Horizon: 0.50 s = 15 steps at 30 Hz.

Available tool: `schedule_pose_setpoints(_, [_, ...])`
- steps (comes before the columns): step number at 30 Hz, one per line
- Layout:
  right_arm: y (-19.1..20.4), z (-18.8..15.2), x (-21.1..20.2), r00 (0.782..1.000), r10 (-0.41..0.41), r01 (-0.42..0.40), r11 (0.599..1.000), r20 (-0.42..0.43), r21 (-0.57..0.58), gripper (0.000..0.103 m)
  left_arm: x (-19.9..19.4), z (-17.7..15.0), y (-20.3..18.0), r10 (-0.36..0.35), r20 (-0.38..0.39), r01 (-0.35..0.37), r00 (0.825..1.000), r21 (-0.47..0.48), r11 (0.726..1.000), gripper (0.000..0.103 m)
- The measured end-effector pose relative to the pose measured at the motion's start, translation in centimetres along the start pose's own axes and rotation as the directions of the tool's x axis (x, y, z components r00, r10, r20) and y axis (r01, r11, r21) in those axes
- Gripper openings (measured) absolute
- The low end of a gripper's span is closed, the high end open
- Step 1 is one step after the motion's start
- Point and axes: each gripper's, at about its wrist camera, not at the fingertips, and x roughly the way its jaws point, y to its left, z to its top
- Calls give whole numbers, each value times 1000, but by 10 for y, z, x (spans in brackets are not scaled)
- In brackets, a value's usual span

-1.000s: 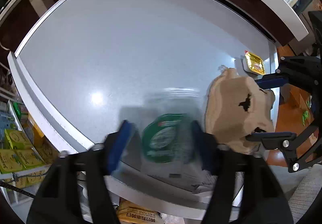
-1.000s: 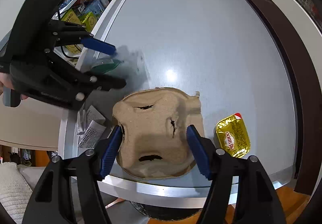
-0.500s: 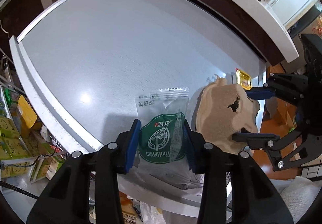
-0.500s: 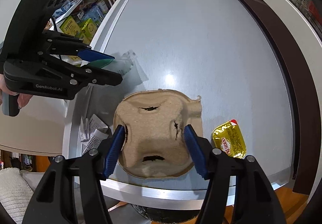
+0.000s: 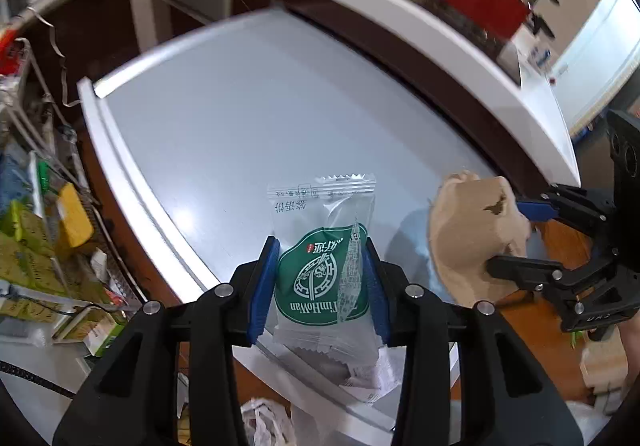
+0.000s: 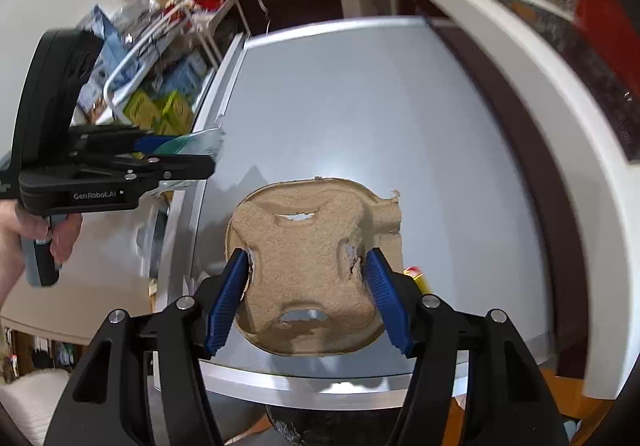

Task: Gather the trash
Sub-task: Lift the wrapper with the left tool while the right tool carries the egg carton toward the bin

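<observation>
1. Two pieces of trash are in our grip at once, so we judge the lifting step is in hand; next we need a bin, though none is clearly in view.
2. Nearest, our left gripper (image 5: 322, 278) pinches a clear snack wrapper (image 5: 324, 266) with a green TimHoWan label, held above the near edge of the grey table (image 5: 248, 117).
3. Our right gripper (image 6: 308, 298) clamps a torn moulded-pulp cup carrier (image 6: 308, 266), empty, its cup holes facing down.
4. Just right of the carrier, a gold butter packet (image 6: 418, 280) peeks out on the table.
5. Far left, a wire rack (image 6: 160, 85) holds boxed goods; its contents are blurred.
</observation>
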Motion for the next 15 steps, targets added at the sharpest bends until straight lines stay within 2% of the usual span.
schedule_pose_setpoints(4, [-4,4,-25,998,-7,7,1000,58,7,60,-25,7,-11,62,76,-61,995,-13,998,42])
schedule_pose_setpoints(9, [-11,4,-58,991,-16,15,1000,130,6,60,-54,13,-33,138,157,-134,978,-34,990,42])
schedule_pose_setpoints(15, [-14,2,-95,981,-12,15,1000,192,-15,60,-80,8,-54,169,223,-161,960,-52,986,42])
